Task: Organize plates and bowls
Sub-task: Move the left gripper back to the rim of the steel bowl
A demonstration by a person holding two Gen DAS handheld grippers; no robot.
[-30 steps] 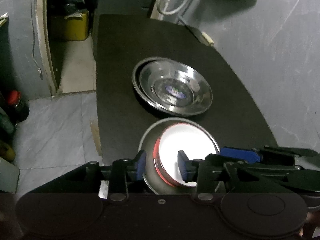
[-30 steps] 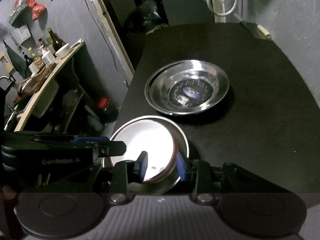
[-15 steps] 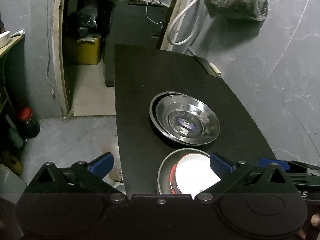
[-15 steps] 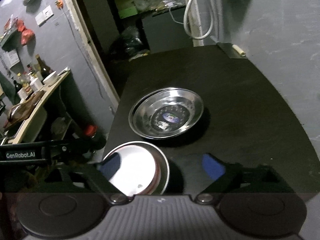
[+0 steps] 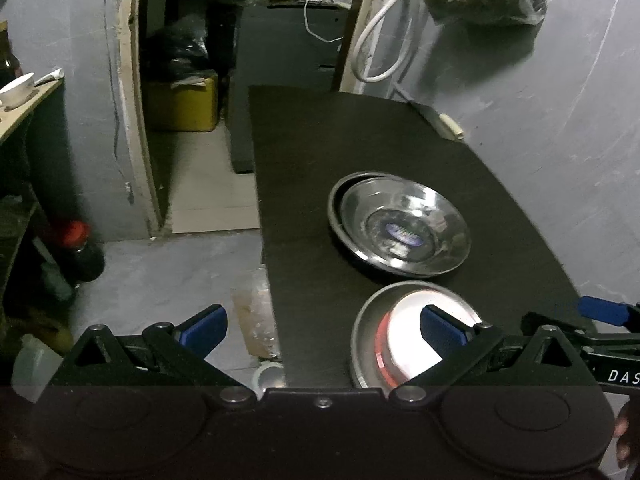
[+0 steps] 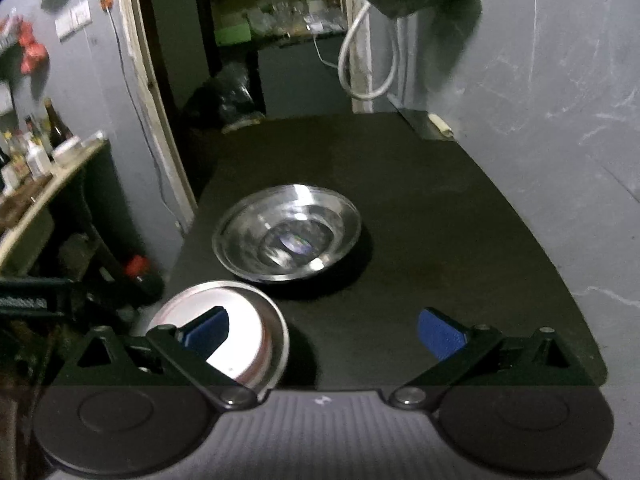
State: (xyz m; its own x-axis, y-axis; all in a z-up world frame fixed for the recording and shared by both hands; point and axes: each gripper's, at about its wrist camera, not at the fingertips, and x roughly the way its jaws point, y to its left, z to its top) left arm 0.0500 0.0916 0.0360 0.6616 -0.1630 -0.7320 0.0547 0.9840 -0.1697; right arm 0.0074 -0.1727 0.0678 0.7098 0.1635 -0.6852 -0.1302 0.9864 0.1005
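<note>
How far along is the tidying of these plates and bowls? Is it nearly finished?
It looks close to done. The steel plates sit nested in one stack on the black table, and the white bowl with a red rim rests inside a steel bowl. Nothing is in hand: the left tool and right tool are both open. No loose dishes show.

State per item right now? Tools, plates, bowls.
left tool: open, empty, above the table edge
right tool: open, empty
steel plates: two stacked, resting on the black table
white bowl: upright, nested in the steel bowl, released
</note>
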